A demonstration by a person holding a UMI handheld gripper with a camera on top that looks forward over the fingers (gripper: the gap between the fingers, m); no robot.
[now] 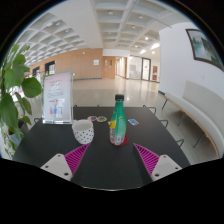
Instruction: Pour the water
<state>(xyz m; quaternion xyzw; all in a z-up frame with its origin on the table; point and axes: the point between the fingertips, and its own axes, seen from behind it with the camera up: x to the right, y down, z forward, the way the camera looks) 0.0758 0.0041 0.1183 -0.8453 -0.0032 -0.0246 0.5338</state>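
Pouring not yet begun: tool [110,160] wide open and holding nothing.

The clear plastic bottle with a green cap and red label [118,121] stands upright on the dark table [110,170], just ahead of the tool and between the lines of its fingers. The white patterned cup [83,131] sits ahead and to the left, near the bottle but apart. Judging by this, the grasp, lift and pour all remain.

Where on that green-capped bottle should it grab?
Likely the straight body of the bottle, below the narrow neck, coming head-on: it stands upright just beyond the open tool, and the cup stands close beside it.
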